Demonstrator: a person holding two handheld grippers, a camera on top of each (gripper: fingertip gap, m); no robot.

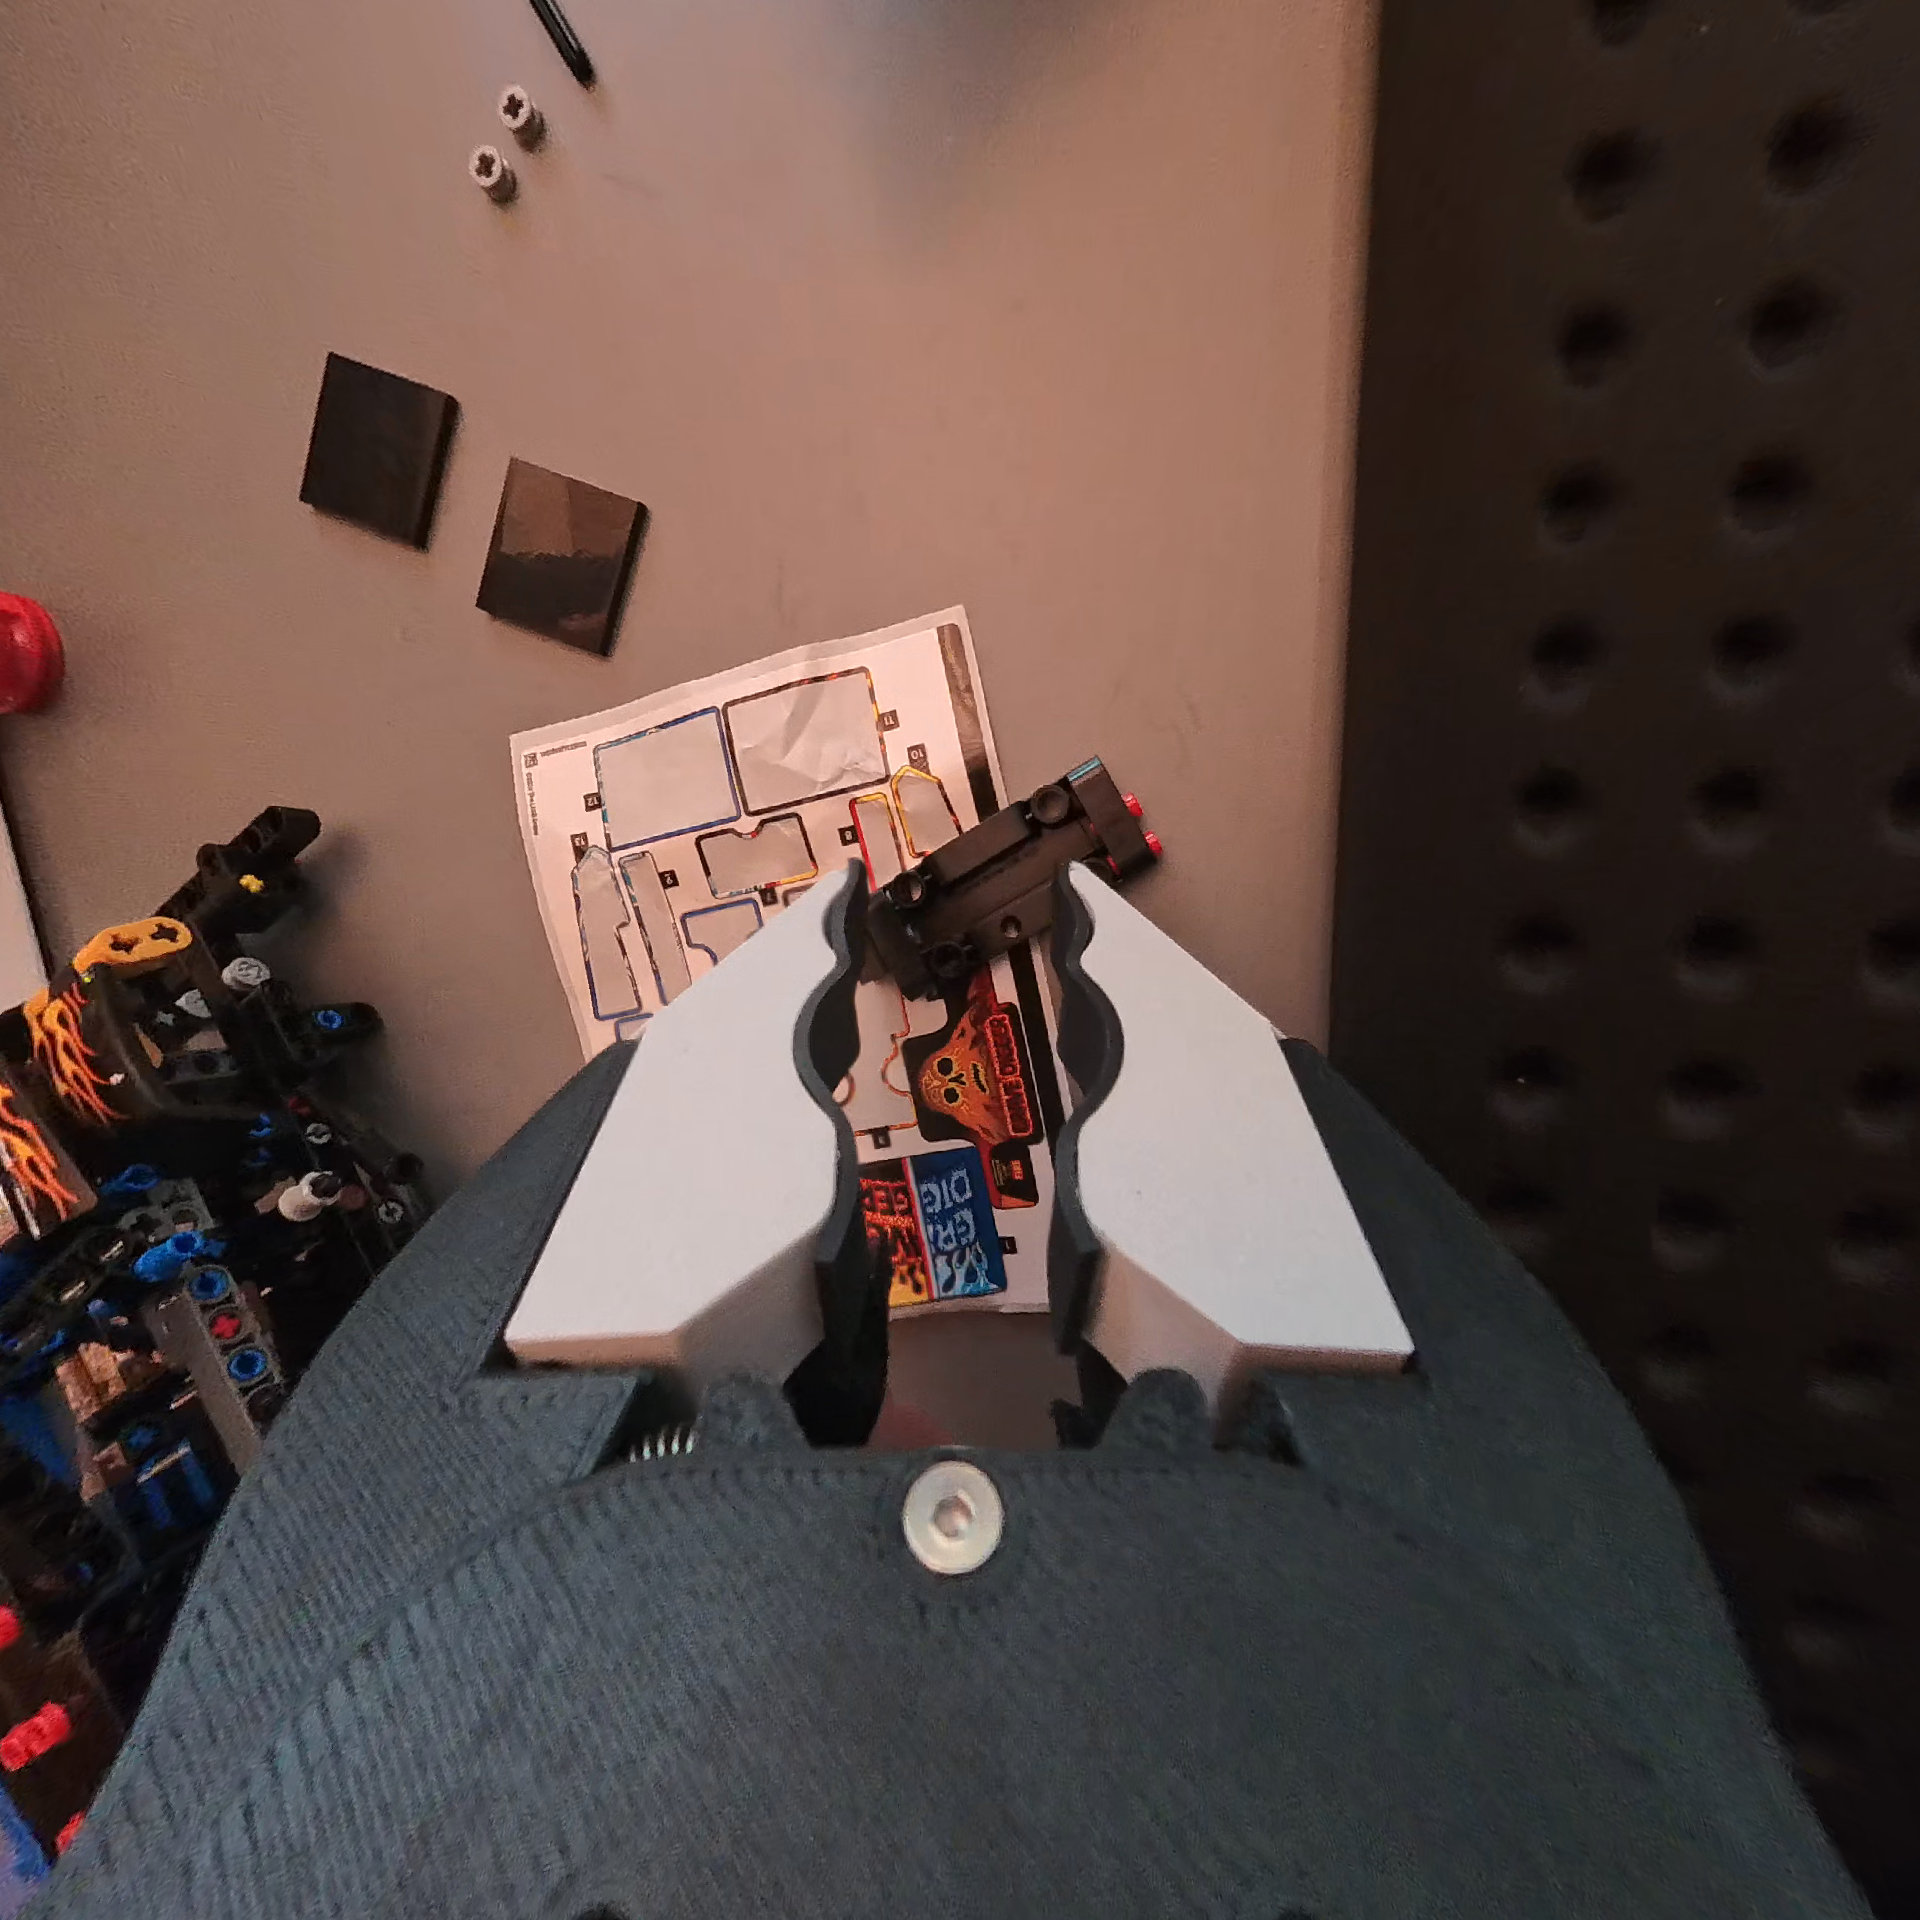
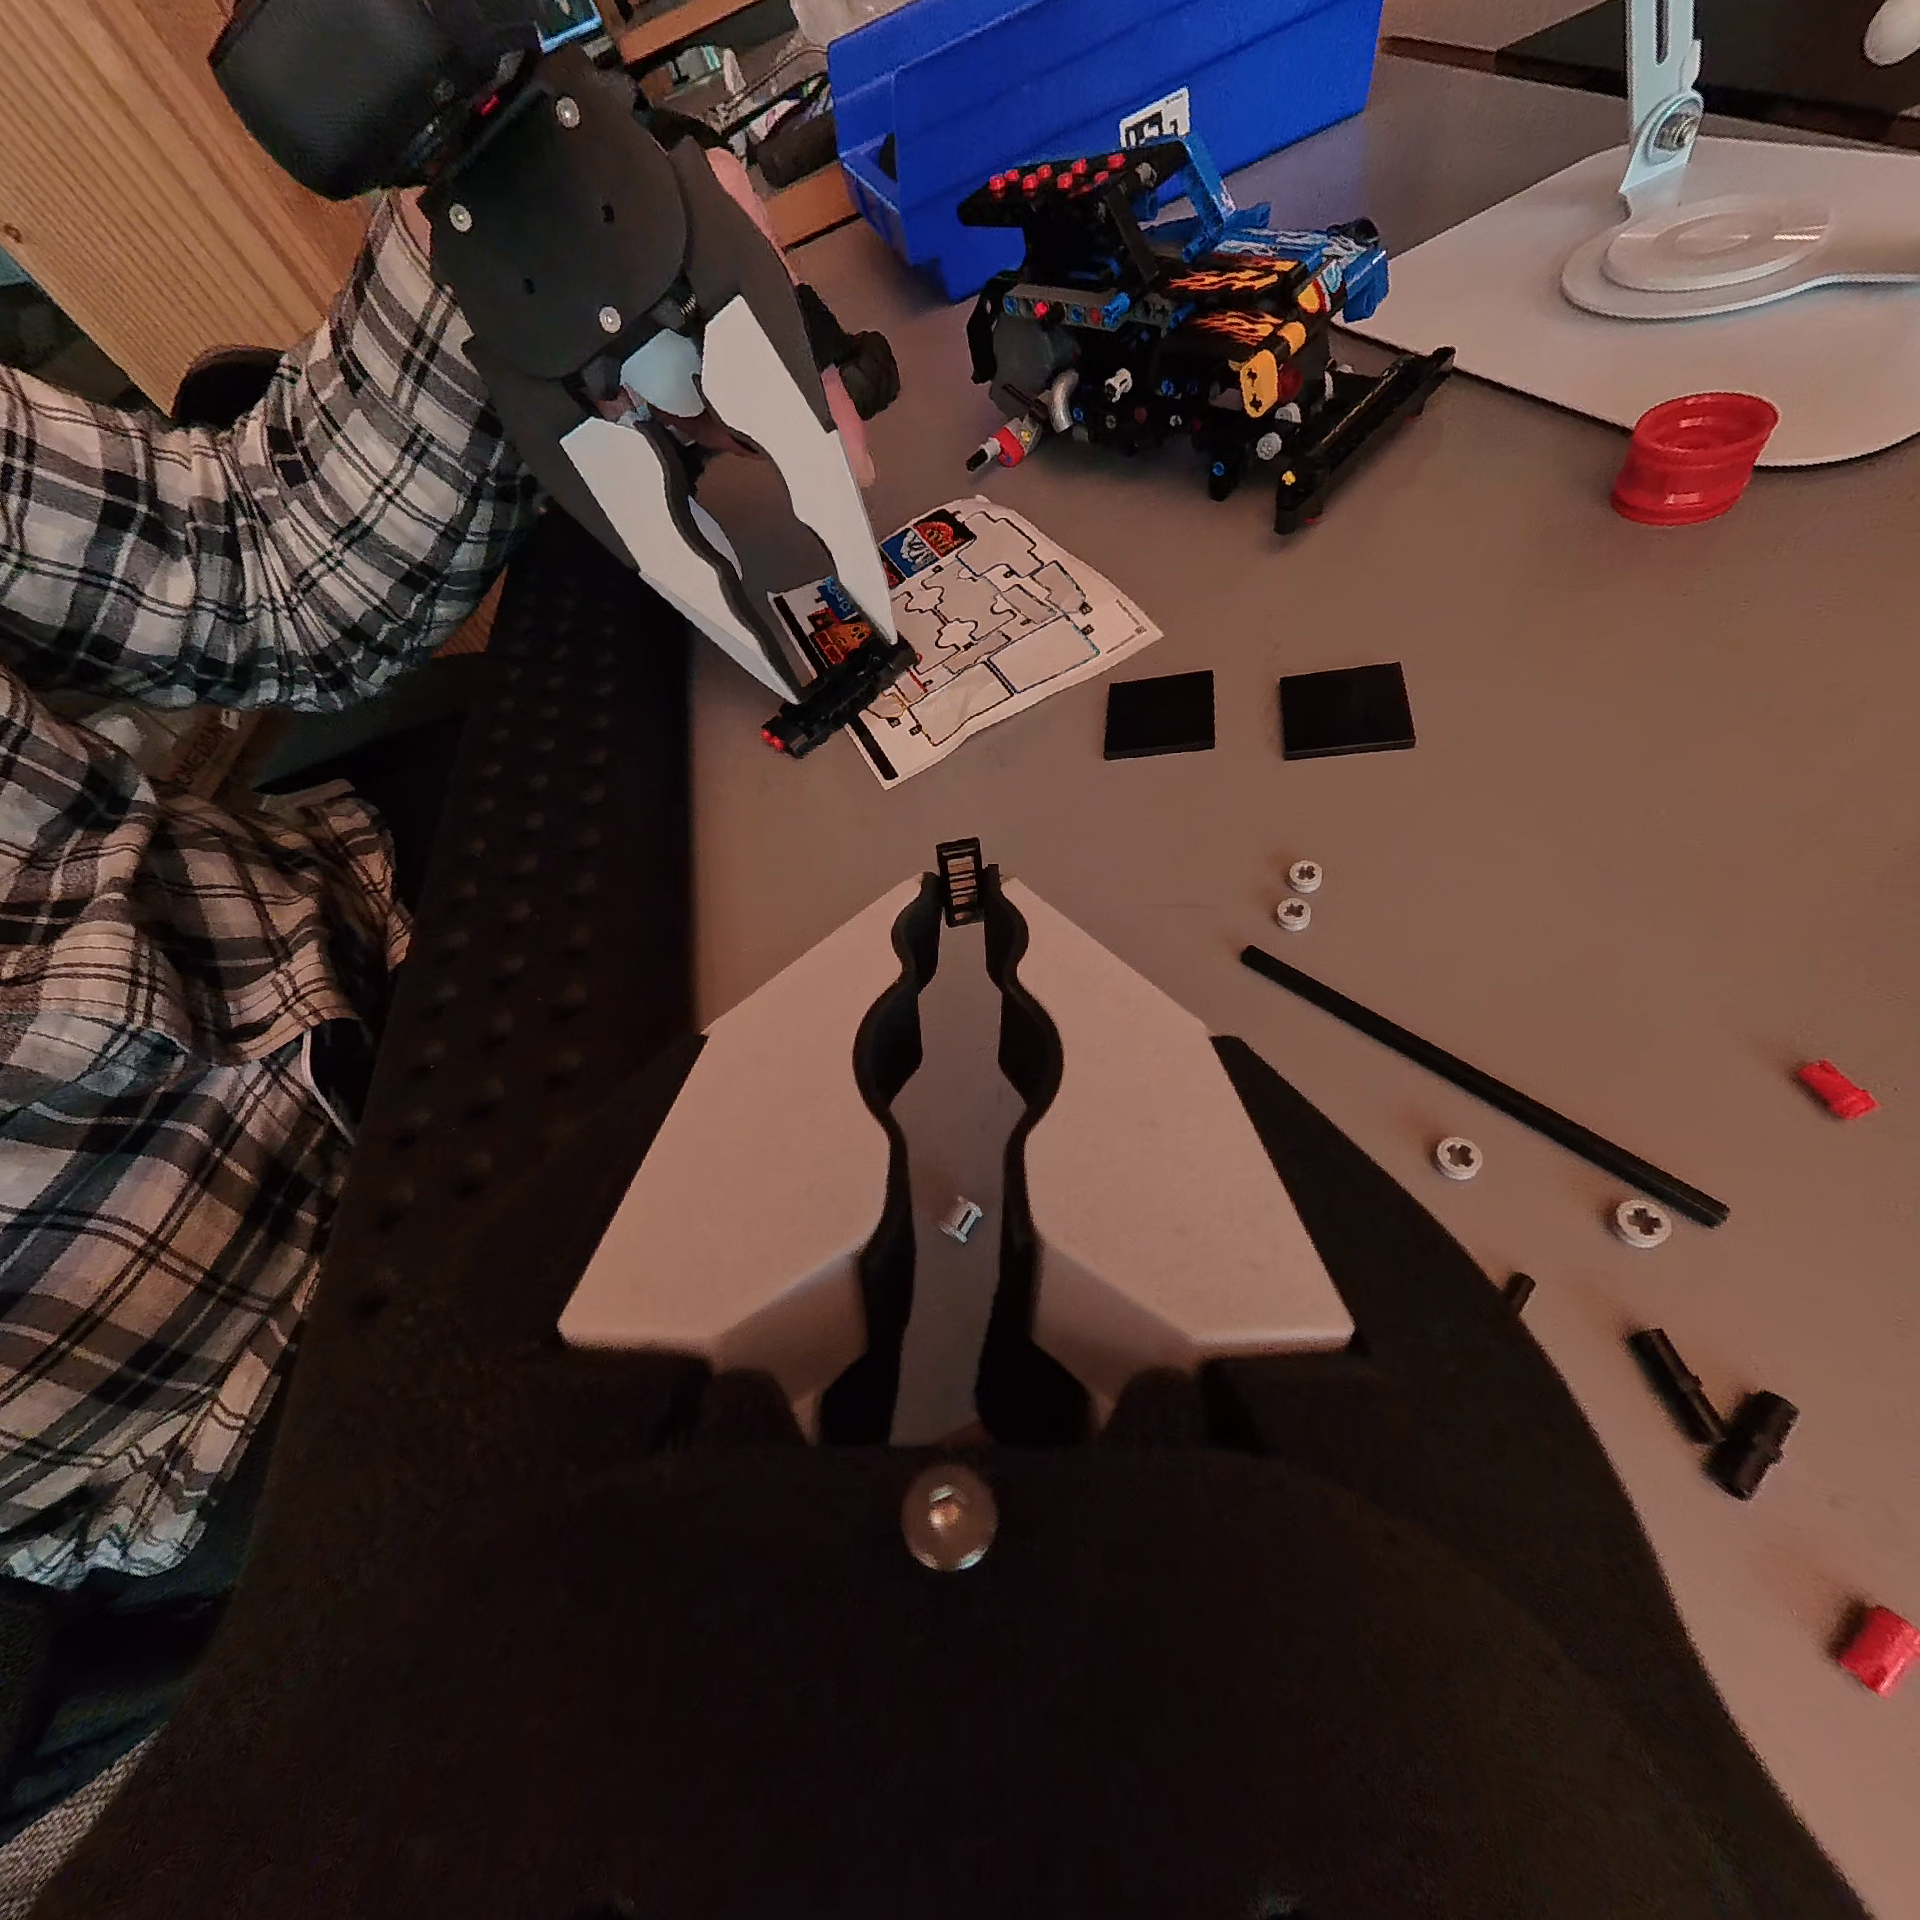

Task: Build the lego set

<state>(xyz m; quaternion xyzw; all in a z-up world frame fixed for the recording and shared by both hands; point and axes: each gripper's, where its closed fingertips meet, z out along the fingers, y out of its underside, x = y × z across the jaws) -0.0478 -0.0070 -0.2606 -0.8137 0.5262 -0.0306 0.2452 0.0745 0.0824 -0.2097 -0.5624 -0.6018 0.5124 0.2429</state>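
Printed lettering, nos. on sticker sheet (image 1: 769, 831); white label w/ characters on blue bin (image 2: 1091, 94).

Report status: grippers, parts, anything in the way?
Left gripper shut on black beam assembly, over sticker sheet. Right gripper shut on small black grille piece. Nothing between them.

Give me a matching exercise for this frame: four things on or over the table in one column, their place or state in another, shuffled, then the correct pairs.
1. black beam assembly
2. small black grille piece
3. red wheel rim
4. black axle rod

A. lying loose among the grey bushes
B. between the left tool's fingertips
C. near the white stand base
D. pinched at the right tool's tips

Pairs: 1-B, 2-D, 3-C, 4-A
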